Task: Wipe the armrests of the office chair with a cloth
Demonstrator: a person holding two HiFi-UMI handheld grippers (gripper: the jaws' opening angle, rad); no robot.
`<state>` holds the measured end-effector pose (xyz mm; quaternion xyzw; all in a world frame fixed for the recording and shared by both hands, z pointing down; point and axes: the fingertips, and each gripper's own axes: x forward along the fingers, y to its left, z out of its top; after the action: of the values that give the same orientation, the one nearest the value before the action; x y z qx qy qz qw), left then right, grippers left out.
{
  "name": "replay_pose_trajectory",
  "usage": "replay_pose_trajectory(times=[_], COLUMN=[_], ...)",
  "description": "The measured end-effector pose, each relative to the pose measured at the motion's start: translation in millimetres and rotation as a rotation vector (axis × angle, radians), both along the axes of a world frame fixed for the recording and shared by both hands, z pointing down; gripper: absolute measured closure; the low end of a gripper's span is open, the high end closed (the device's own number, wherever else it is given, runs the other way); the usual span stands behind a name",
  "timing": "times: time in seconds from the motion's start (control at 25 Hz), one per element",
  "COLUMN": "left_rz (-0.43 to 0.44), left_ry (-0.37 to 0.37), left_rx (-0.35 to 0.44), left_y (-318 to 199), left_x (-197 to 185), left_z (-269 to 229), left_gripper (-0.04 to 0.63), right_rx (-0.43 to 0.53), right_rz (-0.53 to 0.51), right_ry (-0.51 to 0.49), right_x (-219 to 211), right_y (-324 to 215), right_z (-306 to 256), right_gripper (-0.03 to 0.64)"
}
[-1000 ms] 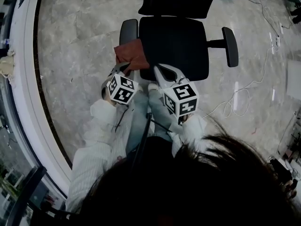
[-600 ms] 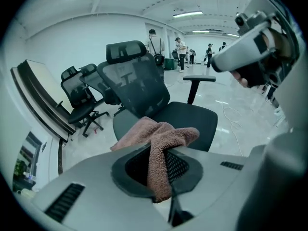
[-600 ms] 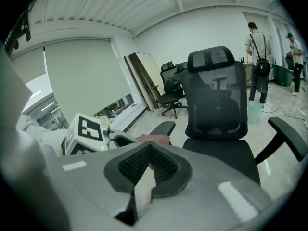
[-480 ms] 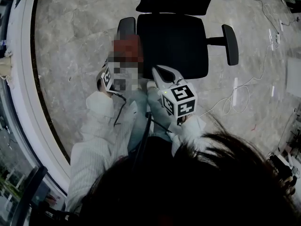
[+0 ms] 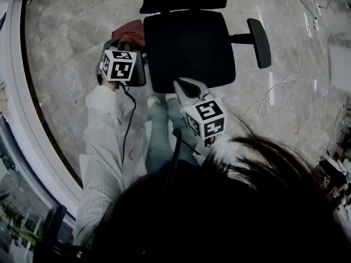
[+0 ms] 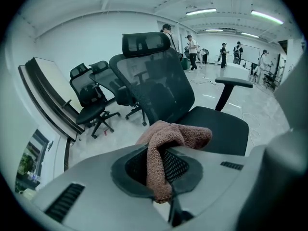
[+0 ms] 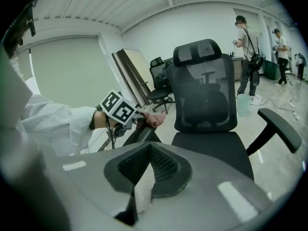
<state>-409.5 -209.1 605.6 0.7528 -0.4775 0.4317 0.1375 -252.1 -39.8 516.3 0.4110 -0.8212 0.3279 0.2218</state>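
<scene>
A reddish-brown cloth (image 5: 131, 27) lies over the rear part of the office chair's left armrest (image 5: 140, 73). My left gripper (image 5: 127, 41) is shut on the cloth (image 6: 173, 134), which is bunched between the jaws and hangs down over them. The right gripper view shows the cloth (image 7: 153, 119) pressed onto that left armrest (image 7: 139, 134), with the left gripper (image 7: 137, 119) behind it. My right gripper (image 5: 180, 84) is shut and holds nothing; it hovers at the front edge of the black seat (image 5: 189, 48). The right armrest (image 5: 259, 34) stands untouched.
White cables (image 5: 274, 92) trail over the marble floor right of the chair. A curved white ledge (image 5: 38, 119) runs along the left. More office chairs (image 6: 91, 105) stand behind, and people (image 7: 248, 57) are at the back of the room.
My left gripper has slid the cloth from the front of the left armrest toward its rear end. The right gripper has hardly moved.
</scene>
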Motion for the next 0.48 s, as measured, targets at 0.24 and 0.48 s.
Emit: replay_pose_trajectory(times=[0.24,0.48], left_rz=[0.051,0.164], left_ry=[-0.014,-0.035], left_rx=[-0.052,-0.128], left_y=[8,65], left_x=[13,25], left_z=[7,11], left_gripper=[0.566,0.566], right_rx=[-0.004,0.015], right_rz=[0.007,-0.041], right_ry=[0.004,-0.003], right_x=[8,-10], right_y=[2,5], right_z=[1,-5], right_gripper=[0.616,0.616])
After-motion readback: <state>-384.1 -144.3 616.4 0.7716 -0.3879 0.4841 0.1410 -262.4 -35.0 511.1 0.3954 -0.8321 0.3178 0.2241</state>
